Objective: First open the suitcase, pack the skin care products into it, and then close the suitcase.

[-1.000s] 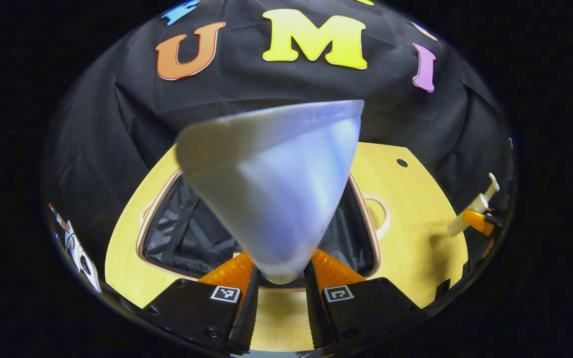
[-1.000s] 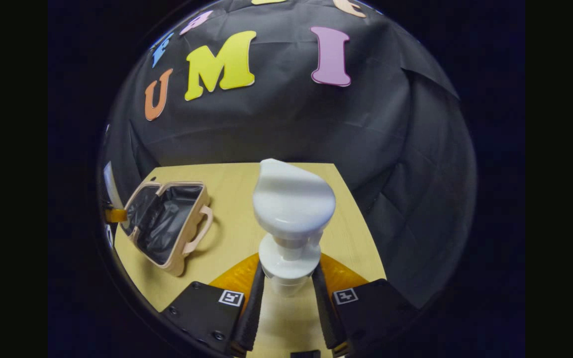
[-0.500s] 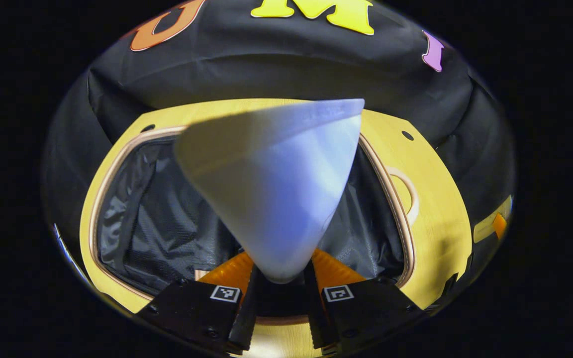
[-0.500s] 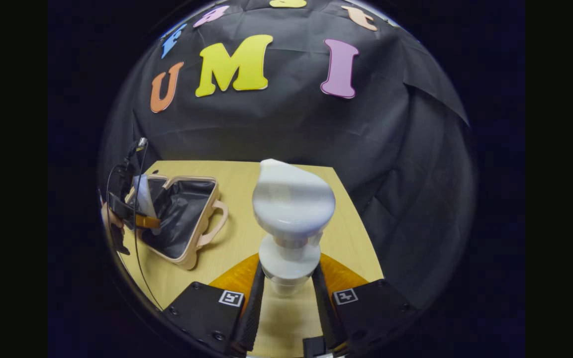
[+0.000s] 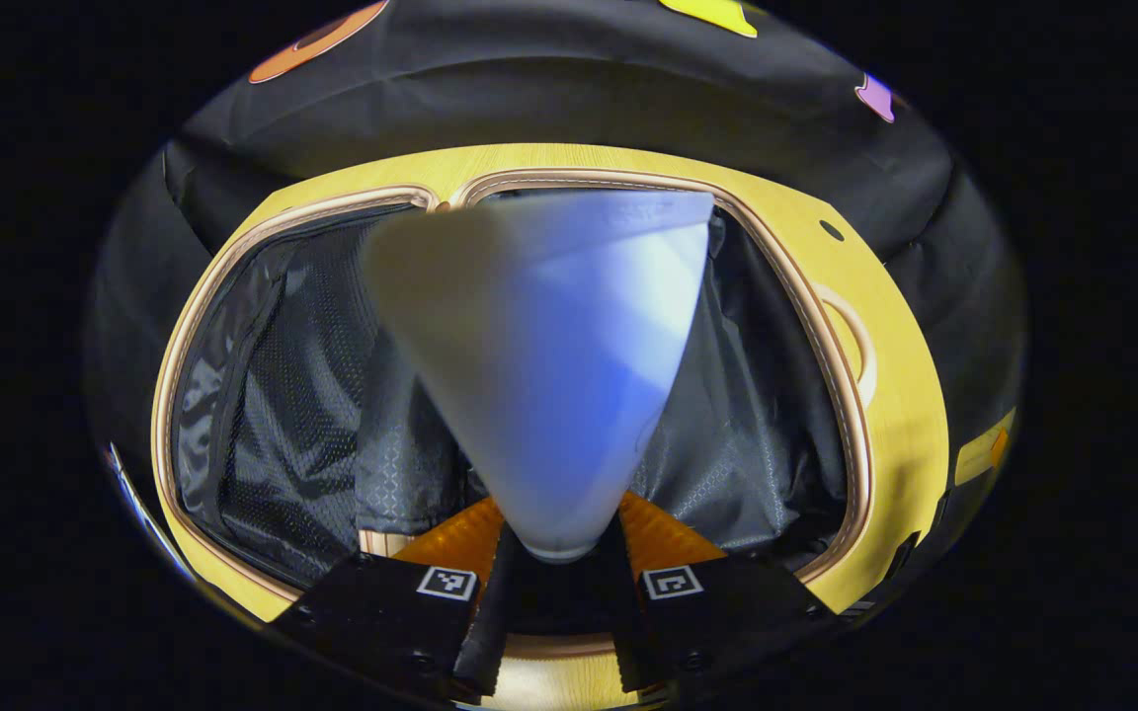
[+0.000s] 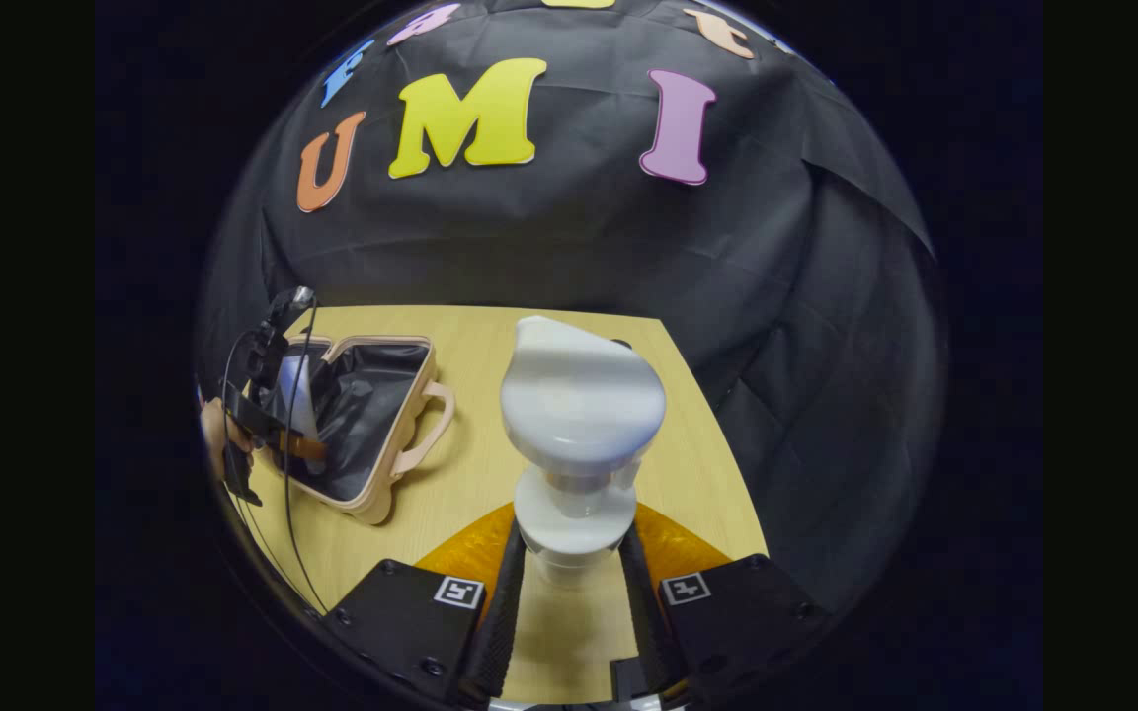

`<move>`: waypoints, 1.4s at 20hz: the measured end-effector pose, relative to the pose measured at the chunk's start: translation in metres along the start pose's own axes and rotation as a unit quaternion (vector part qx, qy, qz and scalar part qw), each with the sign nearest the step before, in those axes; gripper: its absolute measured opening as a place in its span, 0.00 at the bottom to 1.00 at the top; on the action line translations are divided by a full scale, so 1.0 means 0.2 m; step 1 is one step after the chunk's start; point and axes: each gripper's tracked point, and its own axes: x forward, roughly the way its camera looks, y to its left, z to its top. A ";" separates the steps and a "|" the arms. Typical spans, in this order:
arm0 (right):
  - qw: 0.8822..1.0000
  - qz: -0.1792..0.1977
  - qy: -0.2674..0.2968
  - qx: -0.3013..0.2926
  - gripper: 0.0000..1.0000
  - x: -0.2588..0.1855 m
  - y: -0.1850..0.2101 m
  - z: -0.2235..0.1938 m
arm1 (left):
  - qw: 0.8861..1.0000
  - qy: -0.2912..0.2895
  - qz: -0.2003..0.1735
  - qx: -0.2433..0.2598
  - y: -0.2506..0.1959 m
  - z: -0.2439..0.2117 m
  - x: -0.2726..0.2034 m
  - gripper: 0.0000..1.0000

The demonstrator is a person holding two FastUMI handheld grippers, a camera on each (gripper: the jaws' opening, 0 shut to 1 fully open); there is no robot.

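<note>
While suitcase [image 5: 831,326] gapes, left tool [image 5: 557,553] holds tube [image 5: 544,346] inside

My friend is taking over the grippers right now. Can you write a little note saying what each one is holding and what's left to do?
Left gripper: shut on the white tube, held over the open suitcase.
Right gripper: shut on the pump bottle, above the wooden table, to the right of the suitcase.
Done: suitcase is open.
Left: put the tube in, then the pump bottle, then close the suitcase.
</note>
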 end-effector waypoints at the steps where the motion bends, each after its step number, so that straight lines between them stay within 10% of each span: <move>1: 1.000 0.002 0.001 -0.002 0.48 0.00 0.01 0.00 | 1.000 0.001 0.005 0.006 0.00 0.02 0.02 0.47; 12: 0.998 0.058 -0.014 -0.019 0.46 -0.05 0.27 0.20 | 1.000 -0.015 -0.005 -0.022 -0.04 0.03 0.04 0.49; 15: 0.995 0.086 -0.033 -0.028 0.48 -0.02 0.45 0.35 | 0.998 -0.060 -0.016 -0.024 -0.07 0.08 -0.10 0.83; 17: 0.993 0.102 -0.040 -0.034 0.48 0.03 0.58 0.43 | 0.993 -0.119 -0.013 -0.017 -0.07 0.14 -0.28 0.89; 28: 0.977 0.192 0.062 -0.066 0.48 0.37 1.37 0.17 | 0.898 -0.429 0.073 0.059 0.19 0.31 -1.43 0.96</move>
